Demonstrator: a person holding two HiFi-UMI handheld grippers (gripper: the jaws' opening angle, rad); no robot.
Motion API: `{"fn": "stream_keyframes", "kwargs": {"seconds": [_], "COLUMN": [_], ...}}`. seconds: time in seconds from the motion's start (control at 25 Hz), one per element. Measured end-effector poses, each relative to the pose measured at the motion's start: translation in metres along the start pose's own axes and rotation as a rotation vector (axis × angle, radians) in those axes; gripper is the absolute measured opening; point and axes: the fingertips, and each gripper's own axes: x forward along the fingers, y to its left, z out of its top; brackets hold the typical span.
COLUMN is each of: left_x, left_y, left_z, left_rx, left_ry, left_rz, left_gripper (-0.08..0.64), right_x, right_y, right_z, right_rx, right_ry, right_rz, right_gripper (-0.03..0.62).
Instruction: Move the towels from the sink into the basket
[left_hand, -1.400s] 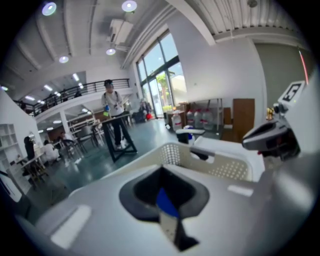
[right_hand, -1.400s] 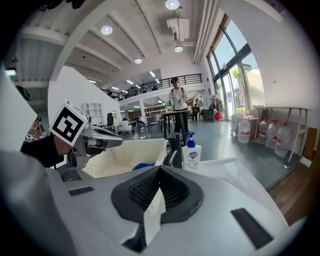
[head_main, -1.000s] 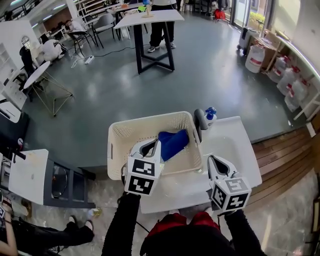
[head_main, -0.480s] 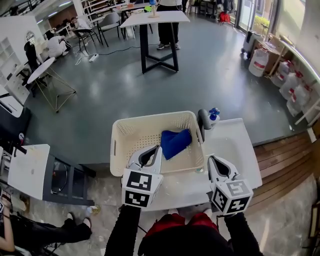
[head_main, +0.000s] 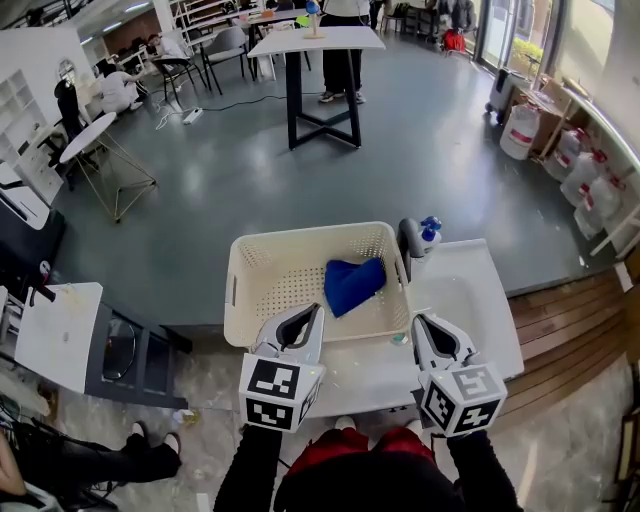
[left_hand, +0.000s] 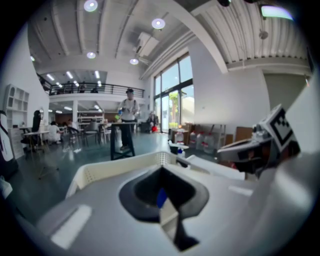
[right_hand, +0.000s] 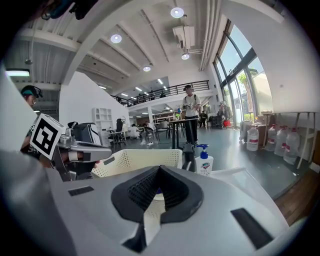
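Note:
A blue towel (head_main: 354, 284) lies crumpled in the right half of the white perforated basket (head_main: 262, 290). The white sink (head_main: 470, 295) stands right of the basket, and what I see of its basin is bare white. My left gripper (head_main: 313, 313) is shut and empty, its tips at the basket's near rim. In the left gripper view the left gripper (left_hand: 161, 170) points over the basket (left_hand: 115, 170). My right gripper (head_main: 424, 326) hovers over the sink's near edge, shut with nothing in it. The right gripper (right_hand: 159, 169) faces the basket (right_hand: 140, 157).
A dark faucet (head_main: 405, 237) and a blue-topped soap bottle (head_main: 425, 228) stand at the sink's back. A small white table (head_main: 55, 335) is at the left. Farther off are a table with a standing person (head_main: 340, 50), chairs, and water jugs (head_main: 585, 175).
Both grippers have drawn back toward me, the left one from over the basket to its near rim. The towel lies where it was.

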Motion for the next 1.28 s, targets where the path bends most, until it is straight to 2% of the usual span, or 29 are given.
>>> {"fn": "stream_keyframes", "kwargs": {"seconds": [0.2, 0.96, 1.28], "left_x": [-0.008, -0.031, -0.038], "left_y": [-0.003, -0.001, -0.003], "left_z": [-0.001, -0.011, -0.015], "left_rx": [-0.003, -0.078, -0.111], "left_ry": [-0.035, -0.073, -0.099], "left_rz": [0.007, 0.036, 0.008], "left_gripper": [0.003, 0.003, 0.003], "right_x": [-0.003, -0.009, -0.010], "right_y": [0.010, 0.044, 0.051], "right_z": [0.001, 0.008, 0.005], "right_rx": [-0.023, -0.095, -0.104], "right_ry": [-0.007, -0.047, -0.041], "right_rz": [0.027, 0.117, 0.123], "right_gripper": [0.006, 0.006, 0.006]}}
